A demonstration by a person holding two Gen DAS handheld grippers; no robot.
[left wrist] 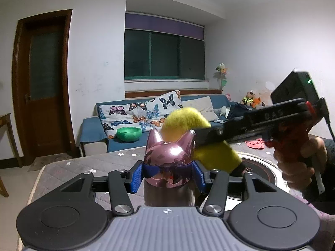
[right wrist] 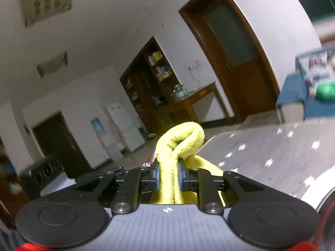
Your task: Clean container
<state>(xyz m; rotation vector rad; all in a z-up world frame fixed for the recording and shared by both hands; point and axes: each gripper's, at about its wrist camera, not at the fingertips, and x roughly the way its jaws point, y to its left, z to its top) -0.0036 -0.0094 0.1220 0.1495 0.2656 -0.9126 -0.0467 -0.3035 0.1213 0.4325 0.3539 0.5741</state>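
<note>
A shiny pink container with a cat-ear lid stands upright in the left wrist view. My left gripper is shut on it, with the blue pads pressing on both sides below the lid. My right gripper comes in from the right, held by a person's hand. It is shut on a folded yellow cloth, which lies against the container's right ear and behind the lid. In the right wrist view the cloth loops out ahead of the right gripper. The container is hidden there.
A grey quilted table cover with white stars lies under both grippers. A round dark hob is set into the table at the right. Behind stand a blue sofa with a green bowl and a brown door.
</note>
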